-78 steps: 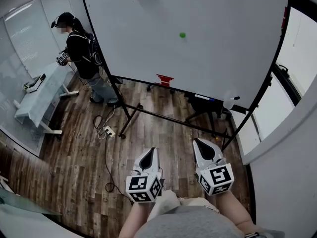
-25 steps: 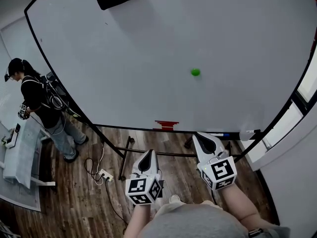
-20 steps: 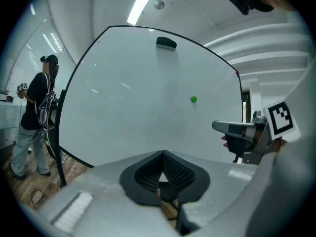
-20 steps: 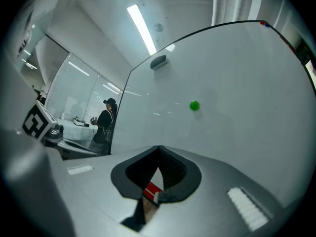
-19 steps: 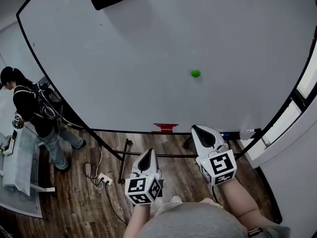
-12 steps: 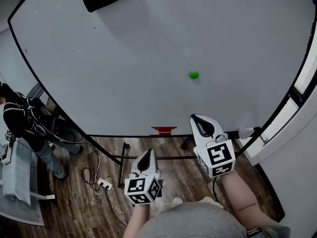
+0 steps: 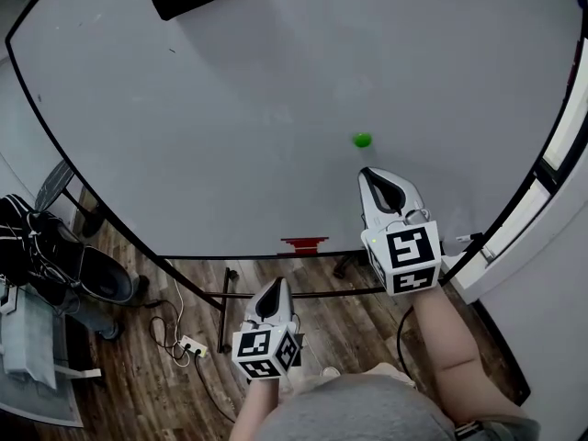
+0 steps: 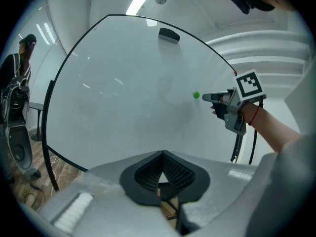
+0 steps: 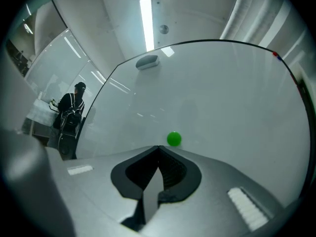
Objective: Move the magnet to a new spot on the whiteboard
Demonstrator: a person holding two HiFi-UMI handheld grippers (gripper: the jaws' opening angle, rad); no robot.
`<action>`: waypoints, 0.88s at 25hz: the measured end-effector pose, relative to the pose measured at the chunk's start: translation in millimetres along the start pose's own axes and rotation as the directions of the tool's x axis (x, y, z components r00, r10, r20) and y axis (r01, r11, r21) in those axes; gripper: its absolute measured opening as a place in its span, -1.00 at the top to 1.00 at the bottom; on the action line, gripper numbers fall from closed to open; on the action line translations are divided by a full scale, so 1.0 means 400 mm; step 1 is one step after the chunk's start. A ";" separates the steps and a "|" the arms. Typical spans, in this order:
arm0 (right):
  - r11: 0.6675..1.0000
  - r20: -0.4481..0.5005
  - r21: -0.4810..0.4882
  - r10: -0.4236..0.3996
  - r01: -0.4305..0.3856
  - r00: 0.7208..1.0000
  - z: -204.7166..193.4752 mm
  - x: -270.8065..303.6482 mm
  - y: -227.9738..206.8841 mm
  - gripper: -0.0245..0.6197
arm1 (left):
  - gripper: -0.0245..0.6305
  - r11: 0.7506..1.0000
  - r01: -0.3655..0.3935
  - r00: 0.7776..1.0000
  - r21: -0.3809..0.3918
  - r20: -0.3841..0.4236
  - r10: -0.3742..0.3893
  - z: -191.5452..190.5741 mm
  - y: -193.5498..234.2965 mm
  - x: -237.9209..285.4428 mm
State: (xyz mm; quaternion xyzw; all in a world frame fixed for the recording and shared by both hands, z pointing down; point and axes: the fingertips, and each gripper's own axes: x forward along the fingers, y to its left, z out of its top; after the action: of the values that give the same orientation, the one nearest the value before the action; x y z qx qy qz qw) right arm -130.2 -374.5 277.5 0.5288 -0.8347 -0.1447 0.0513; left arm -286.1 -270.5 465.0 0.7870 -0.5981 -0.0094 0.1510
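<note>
Right gripper view: magnet (image 9: pixel 174 138) just above right gripper (image 9: pixel 158 151), jaws pressed together, empty. Left gripper (image 7: pixel 276 285) farther off, likewise closed.

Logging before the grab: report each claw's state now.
Left claw: closed, empty.
Right claw: closed, empty; green magnet ahead, untouched.
</note>
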 end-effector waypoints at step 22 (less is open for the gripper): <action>0.994 -0.051 -0.068 -0.090 0.087 0.995 0.046 0.094 -0.052 0.43 | 0.91 1.000 -0.007 1.000 -0.007 -0.004 0.007 -0.007 0.022 0.010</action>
State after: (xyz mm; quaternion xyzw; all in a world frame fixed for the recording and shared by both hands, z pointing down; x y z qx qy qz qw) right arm -132.9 -413.0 251.2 0.5671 -0.8036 -0.1597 0.0845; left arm -292.9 -275.8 470.4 0.7843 -0.6006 -0.0094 0.1551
